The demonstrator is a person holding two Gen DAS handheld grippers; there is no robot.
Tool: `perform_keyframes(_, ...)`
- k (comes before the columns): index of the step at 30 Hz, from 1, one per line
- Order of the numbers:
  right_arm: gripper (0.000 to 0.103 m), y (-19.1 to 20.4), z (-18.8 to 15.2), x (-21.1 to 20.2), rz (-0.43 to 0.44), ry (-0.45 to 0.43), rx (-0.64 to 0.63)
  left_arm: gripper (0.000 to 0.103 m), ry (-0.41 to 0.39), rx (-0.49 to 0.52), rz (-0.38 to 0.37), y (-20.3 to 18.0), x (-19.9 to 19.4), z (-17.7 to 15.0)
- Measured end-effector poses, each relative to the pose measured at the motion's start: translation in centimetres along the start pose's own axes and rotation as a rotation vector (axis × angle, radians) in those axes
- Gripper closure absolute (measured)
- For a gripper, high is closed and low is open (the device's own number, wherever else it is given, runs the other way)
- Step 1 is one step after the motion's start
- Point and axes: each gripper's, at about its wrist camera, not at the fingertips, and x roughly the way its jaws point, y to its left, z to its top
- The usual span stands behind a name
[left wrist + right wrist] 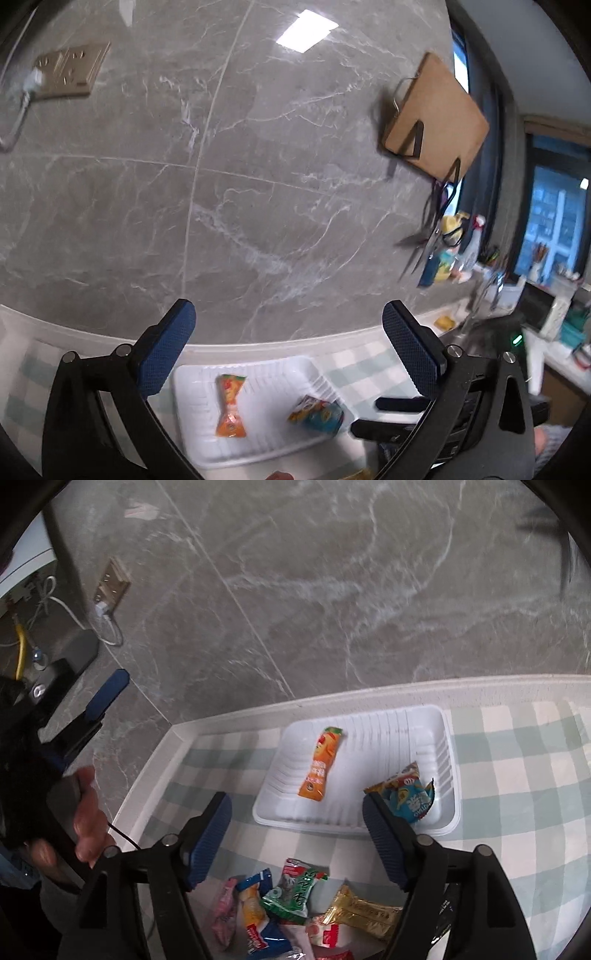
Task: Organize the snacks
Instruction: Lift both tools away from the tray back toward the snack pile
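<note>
Sorting wrapped snacks into a white ribbed plastic tray (413, 720).
Both the left gripper (288, 354) and right gripper (297, 845) stood open, empty; the orange packet (320, 764) lay mid-frame, the blue-and-yellow packet (404, 792) right, and a loose snack pile (295, 901) at bottom.

Black tongs (297, 834) carry blue textured pads (208, 840) and silver screws.

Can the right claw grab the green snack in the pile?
Probably yes. The right claw is open and empty, and the green snack lies on top of the pile, right below it.
</note>
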Motion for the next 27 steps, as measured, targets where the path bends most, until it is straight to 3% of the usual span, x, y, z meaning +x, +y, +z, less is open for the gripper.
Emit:
perform_keyframes(7,0.026,0.6,-1.9,-2.1,-0.049,-0.005,-0.028,0.000,0.169,-0.002,0.017,0.3,-0.2,-3.5)
perform_keyframes(13,0.026,-0.4,-5.6,-3.9,-0.091,0.030,-0.002,0.000,0.347,0.013,0.086,2.8,-1.1,-9.3)
perform_keyframes(21,0.026,-1.6,-12.1,-5.7,-0.166,0.126,0.040,0.000,0.608,0.009,0.160,5.6,-1.9,-18.4)
perform_keyframes(27,0.026,-2.4,-17.7,-5.5,-0.207,0.239,0.090,0.000,0.709,0.029,0.195,5.7,-1.6,-22.8)
